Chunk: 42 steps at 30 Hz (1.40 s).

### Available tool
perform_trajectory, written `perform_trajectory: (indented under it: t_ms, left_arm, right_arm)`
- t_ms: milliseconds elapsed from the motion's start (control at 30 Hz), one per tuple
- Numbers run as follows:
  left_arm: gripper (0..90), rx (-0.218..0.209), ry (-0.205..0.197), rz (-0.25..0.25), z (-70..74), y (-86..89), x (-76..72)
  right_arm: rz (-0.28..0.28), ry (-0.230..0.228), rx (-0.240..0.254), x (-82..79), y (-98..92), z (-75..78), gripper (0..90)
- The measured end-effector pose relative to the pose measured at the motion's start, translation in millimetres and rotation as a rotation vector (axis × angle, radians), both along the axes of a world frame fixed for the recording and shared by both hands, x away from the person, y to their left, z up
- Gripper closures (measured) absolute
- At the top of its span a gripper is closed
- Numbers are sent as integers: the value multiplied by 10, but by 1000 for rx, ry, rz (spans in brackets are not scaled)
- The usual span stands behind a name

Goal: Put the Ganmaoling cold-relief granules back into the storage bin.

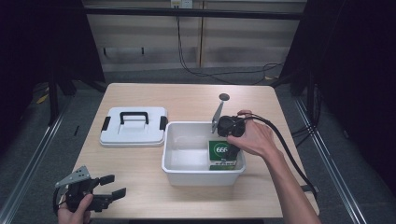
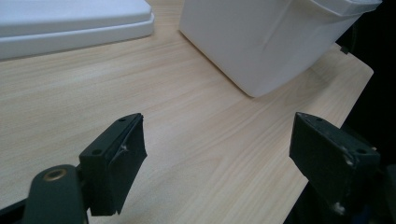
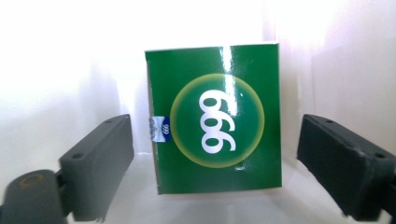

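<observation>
Your right tool [image 3: 212,154] hangs open over the green box [image 3: 215,116], which lies in the white bin's [image 1: 187,175] near right corner, tight to the walls. Your left tool [image 1: 103,191], also open, has bare worktop [image 2: 196,140] around.

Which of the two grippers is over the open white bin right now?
The right gripper: its open jaws flank the green box with the 999 logo inside the white plastic bin. The left gripper sits open near the table's front-left corner.
</observation>
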<state>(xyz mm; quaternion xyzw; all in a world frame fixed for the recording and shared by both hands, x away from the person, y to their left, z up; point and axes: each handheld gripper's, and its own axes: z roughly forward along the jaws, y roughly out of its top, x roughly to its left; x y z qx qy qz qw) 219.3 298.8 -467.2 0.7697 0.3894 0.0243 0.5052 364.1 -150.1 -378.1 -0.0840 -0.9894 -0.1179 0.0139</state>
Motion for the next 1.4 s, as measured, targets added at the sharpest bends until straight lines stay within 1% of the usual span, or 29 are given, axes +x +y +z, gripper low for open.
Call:
perform_trajectory:
  t_ms: [100, 133, 200, 233, 267, 367, 433, 467, 567, 633, 700, 767, 800, 900, 933, 1067, 1133, 1200, 1233, 1333, 1367, 1400]
  left_arm:
    - [185, 1, 0, -3, -1, -1, 1]
    - [184, 0, 0, -1, -1, -3, 0]
    - [184, 1, 1, -2, 0, -3, -1]
    - [184, 1, 0, -1, -1, -3, -1]
    - [184, 2, 0, -2, -1, -2, 0]
    - [184, 4, 4, 1, -6, -1, 2]
    - [185, 4, 5, 3, -7, 0, 4]
    - [185, 3, 6, 3, -8, -2, 5]
    - [185, 5, 4, 4, -8, -3, 4]
    - [185, 8, 5, 7, -7, -1, 1]
    - [185, 7, 9, 9, -12, 0, 3]
    - [185, 7, 10, 11, -13, 1, 4]
    - [185, 7, 9, 11, -13, 0, 4]
    - [185, 10, 10, 9, -13, -1, 4]
    - [185, 10, 9, 10, -13, 0, 4]
    - [185, 9, 11, 13, -15, -1, 6]
    - [185, 10, 10, 13, -13, -1, 5]
    - [185, 8, 11, 14, -13, 0, 3]
    - [185, 9, 11, 14, -14, 2, 3]
    - [185, 8, 10, 15, -13, 2, 4]
    - [185, 9, 11, 13, -14, 1, 6]
    - [185, 11, 11, 14, -14, 0, 8]
  right_arm:
    - [-28, -12, 58, -32, -71, 82, 121]
    - [-29, -18, 90, -40, -110, 109, 121]
    - [-39, -22, 128, -53, -153, 135, 125]
    - [-49, -28, 158, -65, -193, 153, 125]
    - [-55, -38, 173, -71, -227, 166, 126]
    - [-97, -69, 239, -86, -354, 199, 129]
    - [-114, -81, 265, -99, -428, 212, 129]
    - [-124, -81, 270, -110, -452, 219, 129]
    - [-147, -109, 321, -147, -554, 229, 130]
    - [-171, -125, 340, -179, -612, 238, 132]
    - [-205, -141, 381, -221, -696, 253, 132]
    - [-224, -148, 429, -247, -768, 263, 137]
    - [-238, -151, 445, -266, -809, 272, 137]
    - [-263, -172, 480, -303, -925, 278, 139]
    - [-274, -174, 487, -321, -960, 277, 139]
    - [-317, -207, 510, -404, -1078, 258, 142]
    - [-337, -212, 538, -447, -1140, 250, 145]
    - [-367, -235, 566, -500, -1207, 242, 141]
    - [-378, -233, 578, -527, -1242, 237, 143]
    - [-417, -263, 589, -624, -1338, 201, 144]
    - [-430, -267, 596, -658, -1371, 183, 144]
    - [-439, -275, 590, -690, -1406, 162, 147]
